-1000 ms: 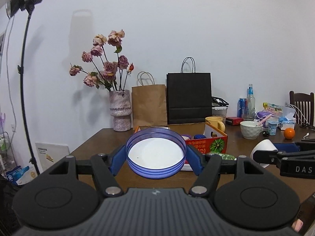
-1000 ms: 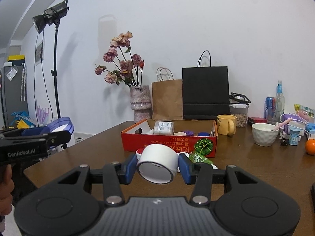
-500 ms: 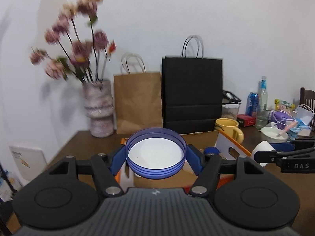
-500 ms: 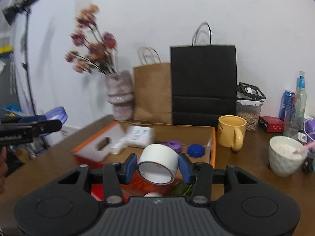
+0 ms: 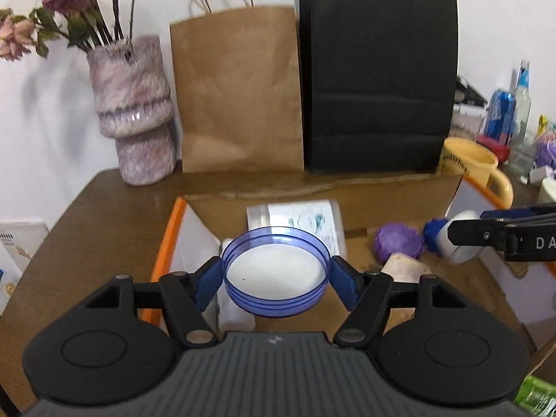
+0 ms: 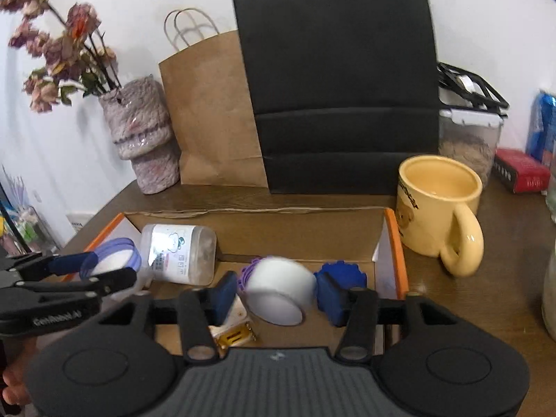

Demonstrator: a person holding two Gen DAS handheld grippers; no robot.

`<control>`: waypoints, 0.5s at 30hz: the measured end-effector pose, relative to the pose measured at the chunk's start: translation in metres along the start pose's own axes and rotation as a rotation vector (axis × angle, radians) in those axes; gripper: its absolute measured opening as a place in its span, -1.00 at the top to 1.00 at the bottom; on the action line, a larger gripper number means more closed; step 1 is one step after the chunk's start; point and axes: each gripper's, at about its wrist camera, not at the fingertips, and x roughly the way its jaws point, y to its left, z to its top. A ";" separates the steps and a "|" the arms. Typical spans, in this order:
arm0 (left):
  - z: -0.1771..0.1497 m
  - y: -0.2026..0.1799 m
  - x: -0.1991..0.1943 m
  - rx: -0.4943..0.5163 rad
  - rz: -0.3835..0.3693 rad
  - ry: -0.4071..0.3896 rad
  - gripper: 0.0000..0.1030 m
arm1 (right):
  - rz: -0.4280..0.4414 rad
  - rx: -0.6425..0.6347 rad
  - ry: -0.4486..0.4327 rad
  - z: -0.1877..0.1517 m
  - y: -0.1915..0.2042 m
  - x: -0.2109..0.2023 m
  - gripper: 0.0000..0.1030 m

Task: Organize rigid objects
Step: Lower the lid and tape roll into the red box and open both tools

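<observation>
My left gripper (image 5: 276, 276) is shut on a round blue-rimmed lid (image 5: 276, 271) and holds it above the left part of the orange-edged cardboard box (image 5: 166, 239). My right gripper (image 6: 276, 295) is shut on a white tape roll (image 6: 278, 288) above the middle of the same box (image 6: 394, 239). The left gripper and lid also show in the right wrist view (image 6: 111, 262); the right gripper with the roll shows in the left wrist view (image 5: 462, 239). In the box lie a clear plastic jar (image 6: 180, 253), a purple lid (image 5: 398, 243), a blue cap (image 6: 344, 272) and a white plug (image 6: 232, 330).
A yellow mug (image 6: 439, 215) stands just right of the box. A brown paper bag (image 5: 239, 90), a black paper bag (image 5: 378, 80) and a vase of dried roses (image 5: 135, 114) stand behind it. A clear container (image 6: 469, 135), a red box (image 6: 521, 170) and a can (image 5: 502, 114) are at the right.
Both grippers have moved forward and tilted down over the box, each still holding its object. The box contents now lie right under them.
</observation>
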 end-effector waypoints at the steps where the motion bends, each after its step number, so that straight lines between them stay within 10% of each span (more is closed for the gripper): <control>1: -0.002 0.000 0.002 0.000 -0.005 0.007 -0.39 | 0.004 -0.002 0.004 -0.003 0.000 0.001 -0.20; 15: 0.016 0.007 -0.075 -0.019 0.010 -0.060 -0.64 | -0.009 -0.010 -0.051 0.001 0.002 -0.075 -0.28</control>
